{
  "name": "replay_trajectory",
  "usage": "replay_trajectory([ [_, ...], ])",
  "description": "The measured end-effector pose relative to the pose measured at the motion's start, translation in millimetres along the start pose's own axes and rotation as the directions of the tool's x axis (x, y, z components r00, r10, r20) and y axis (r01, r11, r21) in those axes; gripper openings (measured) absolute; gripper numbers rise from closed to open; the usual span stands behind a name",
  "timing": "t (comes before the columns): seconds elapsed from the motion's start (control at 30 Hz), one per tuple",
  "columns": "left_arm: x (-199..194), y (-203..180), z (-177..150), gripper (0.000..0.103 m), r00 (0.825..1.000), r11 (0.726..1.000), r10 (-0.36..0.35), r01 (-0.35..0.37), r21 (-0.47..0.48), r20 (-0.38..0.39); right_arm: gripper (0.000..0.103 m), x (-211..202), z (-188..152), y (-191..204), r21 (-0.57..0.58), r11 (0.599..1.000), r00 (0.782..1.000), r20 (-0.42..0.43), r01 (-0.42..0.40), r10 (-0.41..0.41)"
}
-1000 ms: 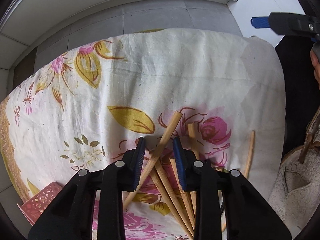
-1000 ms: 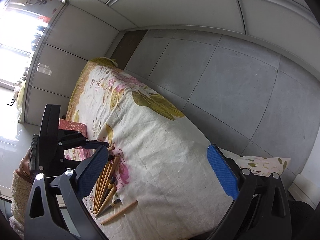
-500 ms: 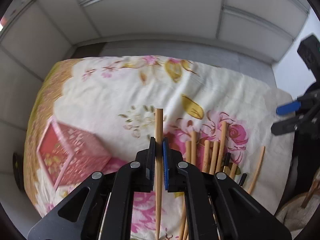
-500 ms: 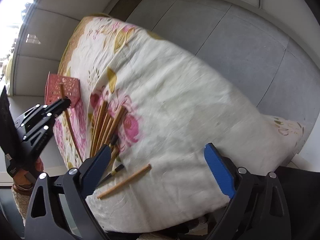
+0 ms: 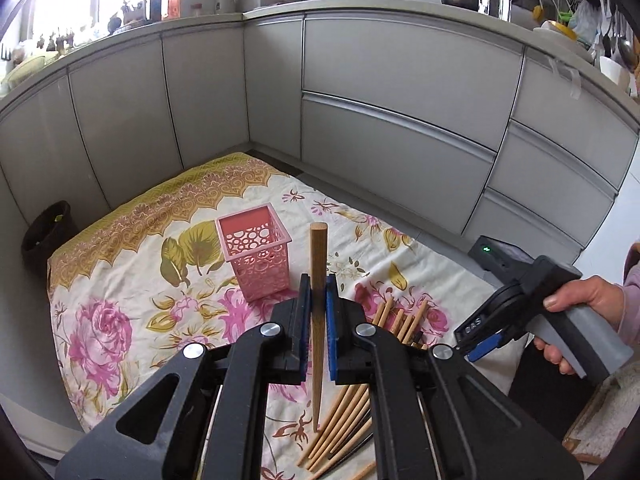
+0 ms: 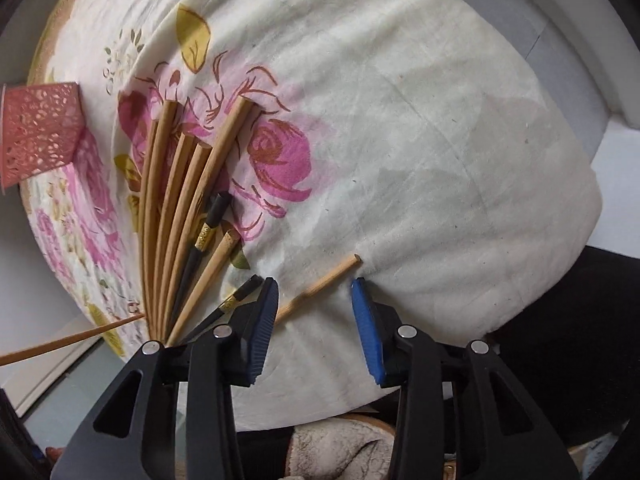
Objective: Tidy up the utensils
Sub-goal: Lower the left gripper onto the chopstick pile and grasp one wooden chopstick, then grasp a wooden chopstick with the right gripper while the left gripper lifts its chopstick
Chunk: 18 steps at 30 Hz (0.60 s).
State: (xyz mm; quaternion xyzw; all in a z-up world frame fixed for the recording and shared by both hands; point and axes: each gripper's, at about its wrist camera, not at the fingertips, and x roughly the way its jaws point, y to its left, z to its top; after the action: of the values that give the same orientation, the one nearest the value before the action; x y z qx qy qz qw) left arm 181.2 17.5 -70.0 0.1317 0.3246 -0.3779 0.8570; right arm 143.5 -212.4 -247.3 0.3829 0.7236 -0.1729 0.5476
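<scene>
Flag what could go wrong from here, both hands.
1. The left gripper pinches one wooden chopstick near its middle, so it may pivot or slip on the way to the pink holder.
2. The right gripper is closing over the stray chopstick, which lies diagonally between the fingers; they could roll it or bunch the floral cloth.
3. The black chopstick touches the near pad and might get caught too.

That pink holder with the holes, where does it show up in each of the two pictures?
Left wrist view: the pink perforated holder stands upright on the floral cloth, just left of centre, beyond the left gripper.
Right wrist view: the same holder sits at the far left edge.
Shared landmark: the bundle of wooden chopsticks lying on the cloth.
</scene>
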Motion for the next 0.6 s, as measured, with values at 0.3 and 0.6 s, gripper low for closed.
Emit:
replay_trajectory([
  [0.3,-17.5,12.8,-15.0,0.006,0.999,0.998,0.039,-0.039,-0.039,0.017,0.009,-3.8,7.6,76.6,-0.273,0.906,0.938,0.219,0.322,-0.268],
  [0.6,-24.3,21.7,-15.9,0.006,0.995,0.99,0.101,-0.099,-0.097,0.019,0.012,-10.3,12.8,65.9,-0.292,0.918,0.94,0.286,0.269,-0.185],
])
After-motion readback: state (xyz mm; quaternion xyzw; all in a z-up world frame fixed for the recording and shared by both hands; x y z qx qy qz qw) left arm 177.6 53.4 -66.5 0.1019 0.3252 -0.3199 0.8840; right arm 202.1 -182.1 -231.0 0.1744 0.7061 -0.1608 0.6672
